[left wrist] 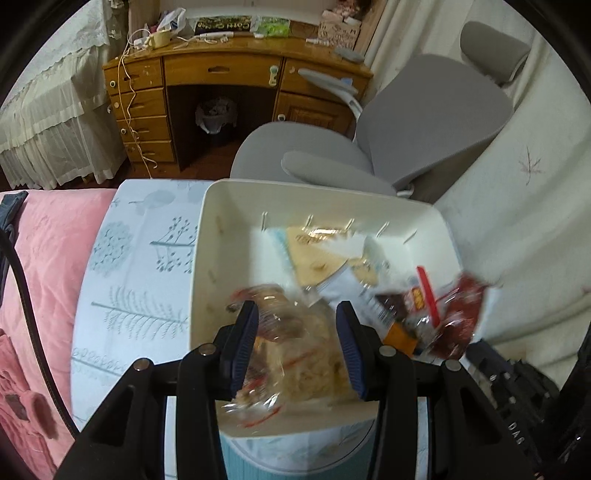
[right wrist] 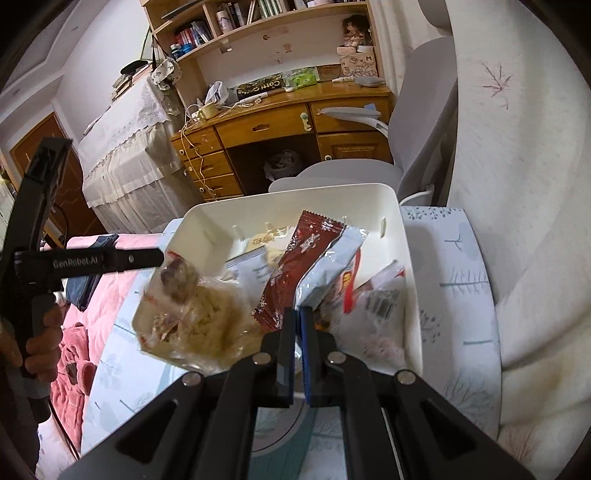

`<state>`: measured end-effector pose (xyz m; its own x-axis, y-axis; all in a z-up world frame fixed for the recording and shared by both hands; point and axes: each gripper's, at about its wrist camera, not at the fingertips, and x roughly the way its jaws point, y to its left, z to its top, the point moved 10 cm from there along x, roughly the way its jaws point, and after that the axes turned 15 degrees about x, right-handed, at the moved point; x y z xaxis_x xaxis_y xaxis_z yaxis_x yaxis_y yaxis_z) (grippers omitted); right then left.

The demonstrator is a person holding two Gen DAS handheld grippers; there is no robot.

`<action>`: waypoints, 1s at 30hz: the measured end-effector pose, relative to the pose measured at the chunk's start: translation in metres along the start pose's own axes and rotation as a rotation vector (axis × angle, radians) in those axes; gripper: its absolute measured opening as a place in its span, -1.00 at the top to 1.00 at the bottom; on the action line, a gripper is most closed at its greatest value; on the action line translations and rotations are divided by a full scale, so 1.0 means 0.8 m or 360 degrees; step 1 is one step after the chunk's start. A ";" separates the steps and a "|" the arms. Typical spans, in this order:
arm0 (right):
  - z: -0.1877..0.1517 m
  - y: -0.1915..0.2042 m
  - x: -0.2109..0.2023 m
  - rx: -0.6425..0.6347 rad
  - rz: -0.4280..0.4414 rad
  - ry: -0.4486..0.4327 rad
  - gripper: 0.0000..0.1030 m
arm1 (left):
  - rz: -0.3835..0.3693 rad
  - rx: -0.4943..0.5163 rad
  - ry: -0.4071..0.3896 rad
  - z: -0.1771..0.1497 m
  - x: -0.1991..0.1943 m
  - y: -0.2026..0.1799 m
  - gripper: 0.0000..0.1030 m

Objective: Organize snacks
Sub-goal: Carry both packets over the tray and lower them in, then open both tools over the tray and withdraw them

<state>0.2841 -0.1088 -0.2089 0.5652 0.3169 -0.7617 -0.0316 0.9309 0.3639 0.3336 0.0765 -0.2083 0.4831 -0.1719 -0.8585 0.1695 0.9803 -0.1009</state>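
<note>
Two tools work over one white tub (left wrist: 207,258) that sits on a small worktop (left wrist: 140,280) covered with a pale blue tree-print cloth, in a bedroom: a pink quilted bed (left wrist: 48,258) lies to the left, a grey office chair (left wrist: 424,125) stands just beyond the tub, and a wooden desk (left wrist: 221,70) with drawers and clutter on top stands at the far wall, with a bookshelf (right wrist: 258,22) above it. A white curtain (right wrist: 517,184) fills the right side. The left tool (left wrist: 295,336) has its blue-padded jaws partly apart and pressed on a clear bag of pale crumbly snack (left wrist: 295,354), which hangs over the near left part of the tub; in the right wrist view that bag's long axis runs from the far left toward the near right, and a hand (right wrist: 40,343) grips the tool's handle at the left edge. The right tool (right wrist: 298,325) has its jaws nearly together, pinching the near end of a dark red snack packet (right wrist: 295,266), whose long axis points away from the tool toward the tub's far wall. A pale blue-grey packet (right wrist: 328,262) lies just right of the red one. Other flat wrappers lie in the tub beneath, blurred.
</note>
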 end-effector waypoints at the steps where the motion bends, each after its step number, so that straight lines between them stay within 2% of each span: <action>1: 0.002 -0.004 0.003 0.0006 0.0004 -0.0001 0.92 | 0.0008 -0.0007 0.0001 0.000 0.000 -0.001 0.14; 3: 0.001 -0.009 0.008 0.0032 0.0008 0.0007 0.91 | 0.0020 -0.0033 0.0008 -0.005 -0.004 -0.001 -0.15; 6: -0.006 -0.014 0.015 0.0094 0.0018 0.0080 0.84 | 0.0003 -0.0079 0.0013 -0.018 -0.013 0.003 -0.23; 10: -0.018 -0.015 0.013 0.0171 0.0044 0.0119 0.38 | 0.0030 -0.0131 0.0022 -0.041 -0.027 0.013 -0.30; 13: -0.032 -0.016 0.008 0.0209 0.0037 0.0134 0.26 | 0.0028 -0.0174 0.0024 -0.067 -0.037 0.019 -0.32; 16: -0.057 -0.015 0.001 0.0248 0.0019 0.0179 0.25 | 0.0025 -0.0222 0.0007 -0.098 -0.049 0.026 -0.32; 19: -0.083 -0.016 -0.007 0.0270 -0.0012 0.0220 0.09 | 0.0014 -0.0281 0.0015 -0.133 -0.063 0.030 -0.34; 22: -0.123 -0.015 -0.023 0.0302 -0.0052 0.0281 0.00 | -0.0016 -0.0322 0.0058 -0.176 -0.079 0.028 -0.44; 26: -0.175 -0.014 -0.052 0.0362 -0.0112 0.0342 -0.21 | 0.0013 -0.0255 0.0155 -0.235 -0.108 0.023 -0.49; 30: -0.219 -0.003 -0.091 0.0412 -0.0132 0.0382 -0.35 | -0.0022 -0.0214 0.0164 -0.267 -0.143 0.011 -0.56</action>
<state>0.0986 -0.1022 -0.2483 0.3466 0.3043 -0.8873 0.2332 0.8883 0.3958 0.0964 0.1251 -0.2185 0.3896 -0.1817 -0.9029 0.0559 0.9832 -0.1738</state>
